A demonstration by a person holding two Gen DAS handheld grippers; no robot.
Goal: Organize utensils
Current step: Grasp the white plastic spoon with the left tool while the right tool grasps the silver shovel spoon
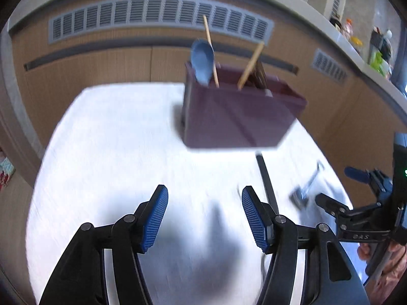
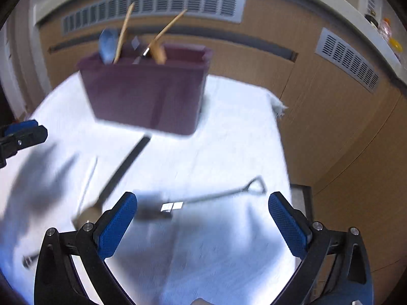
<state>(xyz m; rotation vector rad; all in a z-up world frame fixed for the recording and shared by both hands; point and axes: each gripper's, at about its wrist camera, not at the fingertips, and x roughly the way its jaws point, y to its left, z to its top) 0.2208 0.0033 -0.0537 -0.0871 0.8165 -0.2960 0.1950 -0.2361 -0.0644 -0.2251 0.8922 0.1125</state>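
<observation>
On the white worktop (image 2: 229,132), both sets of fingers hang spread and empty above loose utensils.

The maroon utensil holder (image 2: 147,96) stands toward the far edge, before wood-panelled cabinets (image 2: 330,117); bare cloth lies open under the left gripper (image 1: 204,218); a shovel-shaped spoon (image 2: 203,198) lies just ahead between the right gripper (image 2: 203,226) fingers, a black-handled spoon (image 2: 122,170) to its left; blue spoon (image 1: 202,61) and chopsticks (image 1: 250,66) stand in the holder.
</observation>
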